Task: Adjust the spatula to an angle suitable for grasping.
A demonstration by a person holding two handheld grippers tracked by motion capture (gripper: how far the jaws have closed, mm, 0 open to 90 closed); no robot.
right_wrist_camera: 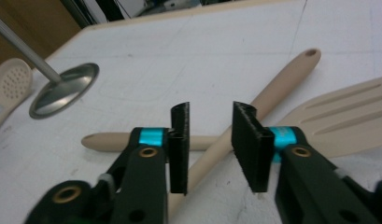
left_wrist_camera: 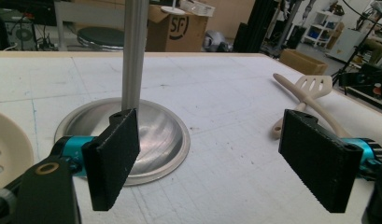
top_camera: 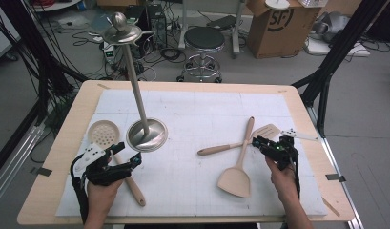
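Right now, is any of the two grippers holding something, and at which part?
Nothing is held. The left gripper is wide open; the right gripper's fingers straddle the crossed spatula handle without pressing.

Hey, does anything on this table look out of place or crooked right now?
The tall silver utensil stand has nothing hanging from its top, while the utensils lie on the white mat. The beige solid spatula lies crossed over the beige slotted turner, and the beige perforated skimmer lies beside the stand's base.
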